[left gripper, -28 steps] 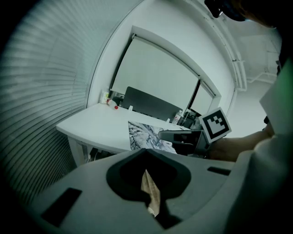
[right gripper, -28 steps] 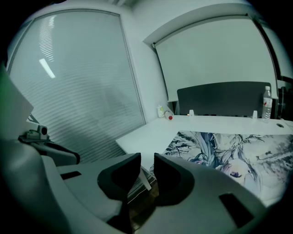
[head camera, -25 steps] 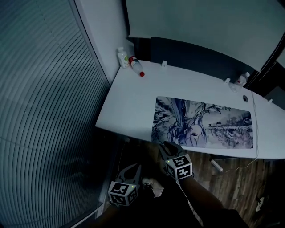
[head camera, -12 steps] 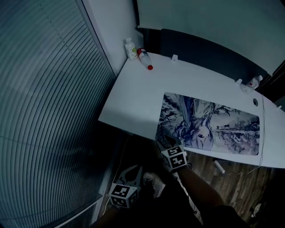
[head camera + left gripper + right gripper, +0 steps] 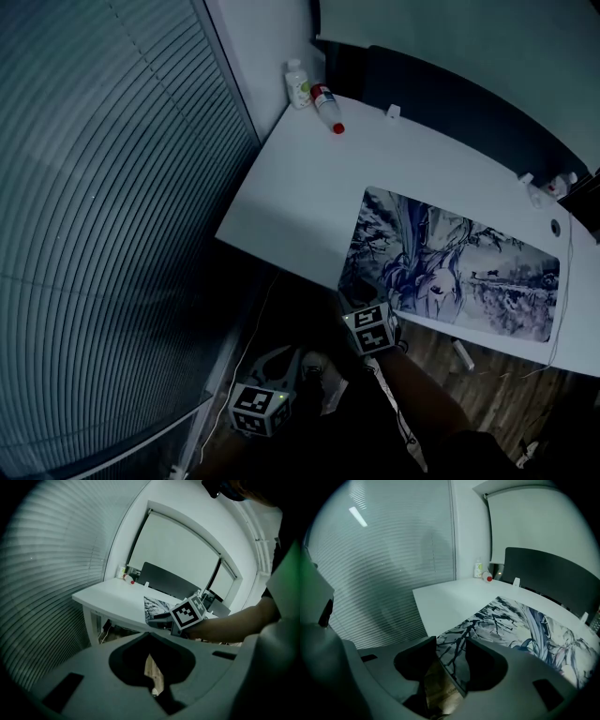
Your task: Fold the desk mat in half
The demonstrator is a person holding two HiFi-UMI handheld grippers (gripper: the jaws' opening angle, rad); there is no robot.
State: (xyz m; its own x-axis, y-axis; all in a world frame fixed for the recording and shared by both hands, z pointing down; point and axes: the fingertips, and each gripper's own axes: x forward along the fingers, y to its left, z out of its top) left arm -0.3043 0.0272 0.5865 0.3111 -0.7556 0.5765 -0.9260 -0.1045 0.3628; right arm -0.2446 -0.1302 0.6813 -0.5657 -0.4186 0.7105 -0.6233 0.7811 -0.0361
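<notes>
1. Desk mat (image 5: 459, 272): a thin, flexible rectangle printed with blue-grey, ink-like branches and a drawn figure. It is lying flat and unfolded on the right part of the smooth white surface (image 5: 300, 187), along the near edge.
2. Right gripper (image 5: 451, 641): its jaws have just been opening and are standing wide apart. The mat's near-left corner is lying between them, with neither pad pressing on it.
3. Left gripper (image 5: 150, 633): it is hanging over the wooden floor (image 5: 487, 366), well apart from the mat, with jaw tips together and nothing held.
4. White bottle (image 5: 298, 84) and red-capped bottle (image 5: 328, 108): at the far corner, one is standing upright and the other is lying down.
5. Hard to make out: in the head view the right gripper's jaws are merging into the shadow at the surface's edge. The right gripper view is cutting off the mat's far end.
</notes>
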